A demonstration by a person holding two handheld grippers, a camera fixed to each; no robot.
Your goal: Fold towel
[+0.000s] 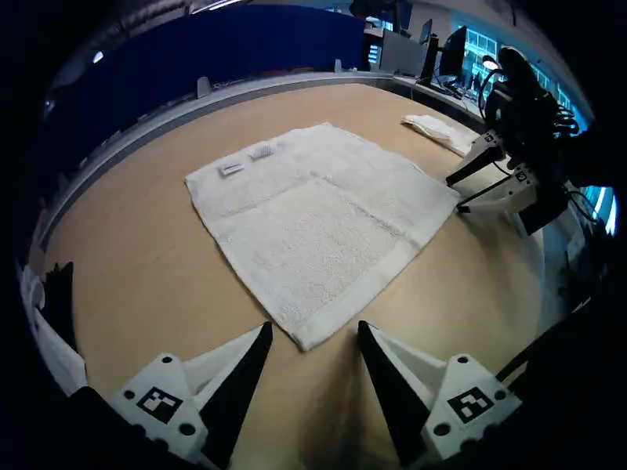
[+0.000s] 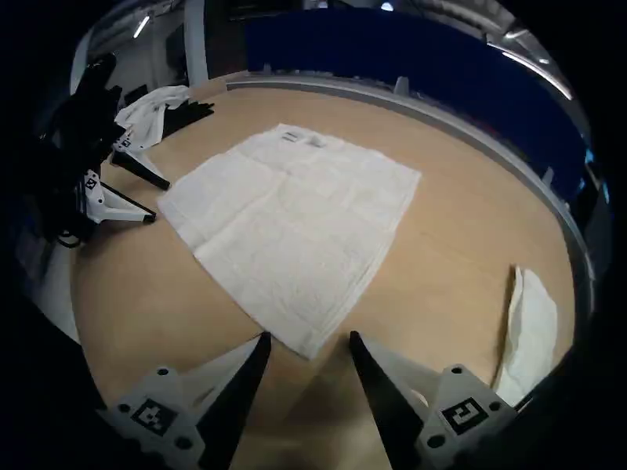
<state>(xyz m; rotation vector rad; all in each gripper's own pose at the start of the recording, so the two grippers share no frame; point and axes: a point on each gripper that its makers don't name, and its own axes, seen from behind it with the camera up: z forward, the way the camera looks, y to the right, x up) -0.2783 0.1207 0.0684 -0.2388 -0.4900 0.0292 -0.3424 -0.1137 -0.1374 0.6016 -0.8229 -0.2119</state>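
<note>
Office-type workroom, maybe lab — broad wooden desk (image 1: 149, 258) with raised grey rim, blue divider panels (image 1: 235, 47) along far edge, computer monitors (image 1: 453, 51) clustered at one end, strip lights (image 2: 142, 26) on ceiling.

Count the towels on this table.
3: the spread towel at centre; a folded towel right of the right claw; a crumpled towel beyond the left claw. Others may be hidden.

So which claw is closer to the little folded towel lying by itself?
Right. The right claw is just beside the little folded towel; the left claw is on the other side of the big towel.
</note>
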